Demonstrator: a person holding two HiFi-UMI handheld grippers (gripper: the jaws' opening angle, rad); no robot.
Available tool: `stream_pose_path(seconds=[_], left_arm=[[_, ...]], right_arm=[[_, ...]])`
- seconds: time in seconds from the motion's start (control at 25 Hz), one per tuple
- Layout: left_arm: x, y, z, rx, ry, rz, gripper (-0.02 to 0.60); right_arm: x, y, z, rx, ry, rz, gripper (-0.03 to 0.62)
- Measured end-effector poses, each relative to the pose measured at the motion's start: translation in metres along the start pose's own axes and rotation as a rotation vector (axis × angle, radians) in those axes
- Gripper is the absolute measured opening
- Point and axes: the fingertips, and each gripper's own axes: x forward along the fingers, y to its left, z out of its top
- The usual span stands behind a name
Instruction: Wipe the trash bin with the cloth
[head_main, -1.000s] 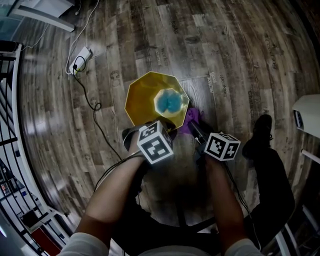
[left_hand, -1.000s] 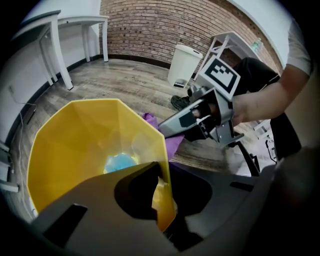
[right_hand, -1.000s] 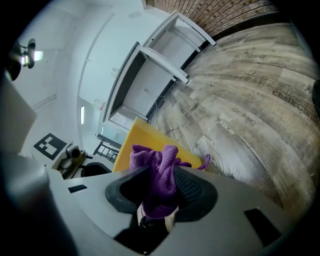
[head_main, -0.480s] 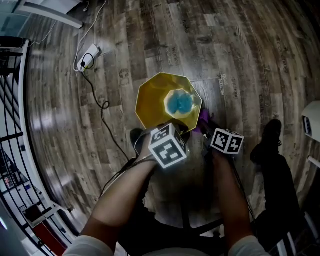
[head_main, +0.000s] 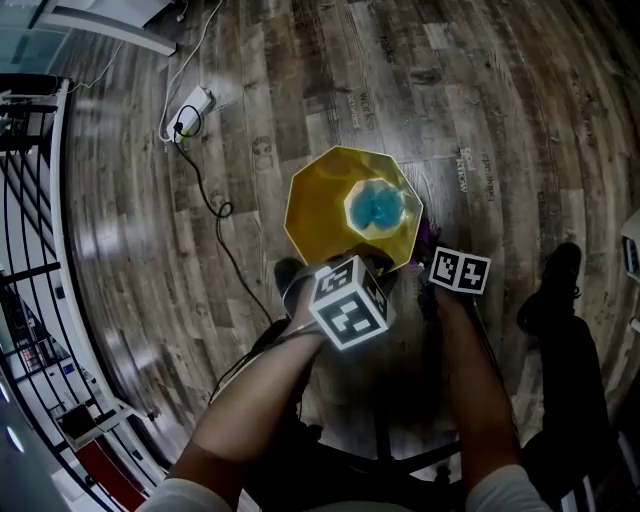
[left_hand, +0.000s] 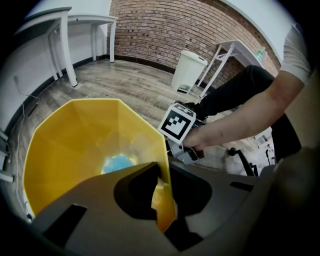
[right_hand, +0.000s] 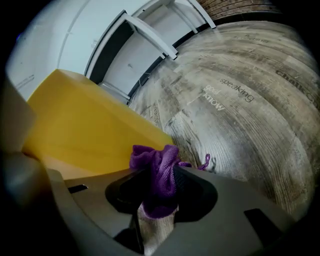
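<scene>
The trash bin (head_main: 312, 212), on the floor (head_main: 500, 100), is pinched at its rim by the left gripper (left_hand: 162, 197) (steadying it). The cloth (right_hand: 156, 167) is clamped in the right gripper (right_hand: 158, 192) beside the outer wall; a pressed wiping stroke is judged needed next.

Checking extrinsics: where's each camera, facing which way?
Head view: on the person's head, facing steeply down at the yellow trash bin; both forearms, left gripper and right gripper show.
Left gripper view: on the left gripper, facing into the bin past jaws clamped on its rim; right forearm shows.
Right gripper view: on the right gripper, facing the bin's outer wall past the gripped purple cloth; no body part identifiable.
Shared: all see the bin.
</scene>
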Motion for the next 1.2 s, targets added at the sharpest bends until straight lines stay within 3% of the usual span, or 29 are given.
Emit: stream_pose_path(seconds=[0.52, 0.8, 1.08, 1.2], left_arm=[[-0.001, -0.001, 0.002, -0.008, -0.019, 0.01, 0.041], [0.0, 0.002, 0.003, -0.048, -0.029, 0.017, 0.041], [0.005, 0.008, 0.02, -0.165, -0.094, 0.025, 0.041], [0.004, 0.009, 0.03, -0.173, -0.12, 0.02, 0.046]], right_arm=[[0.053, -0.036, -0.014, -0.172, 0.094, -0.181, 0.144], [0.048, -0.033, -0.011, -0.176, 0.095, -0.187, 0.144], [0.003, -0.025, 0.008, -0.12, -0.01, -0.155, 0.144], [-0.018, -0.014, 0.017, -0.097, -0.053, -0.128, 0.144]])
